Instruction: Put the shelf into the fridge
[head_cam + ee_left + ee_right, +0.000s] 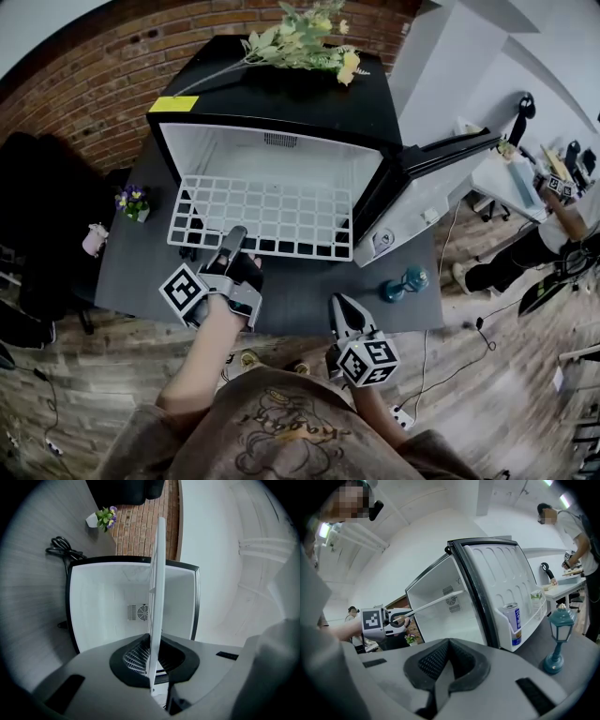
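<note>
Table (131,272): dark top; the fridge stands on its far part, and a bare strip of top runs along the near edge.
Fridge (281,94): black mini fridge with a white cavity, its mouth wide open towards me. The left gripper view shows plain walls and a small vent at the back.
Door (412,202): swung out to the right, clear of the mouth.
Shelf (272,211): white wire grid, lying flat. Its far edge is inside the cavity and its near part juts out over the table. Its side edges run close to the cavity's side walls, with open white room above and below.
Left gripper (232,246): jaws clamped on the shelf's near edge wire, left of centre.
Right gripper (341,307): jaws pressed together on nothing, held above the table's near edge, well apart from the shelf.
Flower spray (300,42): lying on the fridge top.
Teal lantern ornament (558,639): on the table below the door.
Can (514,620): upright in the door pocket.
Small potted plant (133,202): on the table left of the fridge.
</note>
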Action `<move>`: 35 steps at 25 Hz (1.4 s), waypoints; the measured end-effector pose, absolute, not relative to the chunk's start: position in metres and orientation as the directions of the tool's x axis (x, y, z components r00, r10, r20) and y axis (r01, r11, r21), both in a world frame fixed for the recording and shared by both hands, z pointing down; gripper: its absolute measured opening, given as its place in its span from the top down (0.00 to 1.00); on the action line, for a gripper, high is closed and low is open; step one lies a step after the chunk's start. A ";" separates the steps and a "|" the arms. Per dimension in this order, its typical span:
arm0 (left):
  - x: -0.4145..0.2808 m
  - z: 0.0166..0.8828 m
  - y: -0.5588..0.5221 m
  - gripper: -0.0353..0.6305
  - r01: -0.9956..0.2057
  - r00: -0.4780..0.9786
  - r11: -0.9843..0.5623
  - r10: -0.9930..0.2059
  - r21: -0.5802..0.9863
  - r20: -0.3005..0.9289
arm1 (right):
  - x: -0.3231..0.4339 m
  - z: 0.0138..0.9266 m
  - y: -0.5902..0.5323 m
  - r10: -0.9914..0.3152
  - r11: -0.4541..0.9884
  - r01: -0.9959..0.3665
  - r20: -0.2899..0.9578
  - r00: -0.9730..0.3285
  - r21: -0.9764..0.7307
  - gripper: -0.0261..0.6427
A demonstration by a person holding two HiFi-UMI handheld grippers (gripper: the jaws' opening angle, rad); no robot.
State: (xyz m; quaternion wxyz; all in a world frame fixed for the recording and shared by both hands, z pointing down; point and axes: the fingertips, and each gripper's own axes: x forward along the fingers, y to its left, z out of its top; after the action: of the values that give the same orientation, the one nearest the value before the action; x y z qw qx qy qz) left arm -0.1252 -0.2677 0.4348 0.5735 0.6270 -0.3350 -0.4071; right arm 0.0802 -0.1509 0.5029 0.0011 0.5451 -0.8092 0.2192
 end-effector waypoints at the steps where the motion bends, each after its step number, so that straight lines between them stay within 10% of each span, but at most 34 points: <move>1: -0.125 0.435 -0.268 0.88 0.047 0.444 -0.115 -0.887 0.992 -0.124 | 0.080 0.503 -0.151 -0.881 0.310 -0.882 0.241 -0.406 -0.354 0.97; 35: -0.127 0.435 -0.292 0.88 0.063 0.378 -0.087 -0.920 0.994 -0.105 | 0.086 0.510 -0.158 -0.873 0.310 -0.877 0.254 -0.415 -0.368 0.97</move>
State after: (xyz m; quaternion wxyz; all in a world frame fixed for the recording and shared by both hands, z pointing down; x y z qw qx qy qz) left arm -0.1273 -0.2918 0.4354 0.5736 0.6000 -0.3568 -0.4285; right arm 0.0858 -0.1577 0.5096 0.0035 0.5407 -0.8093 0.2297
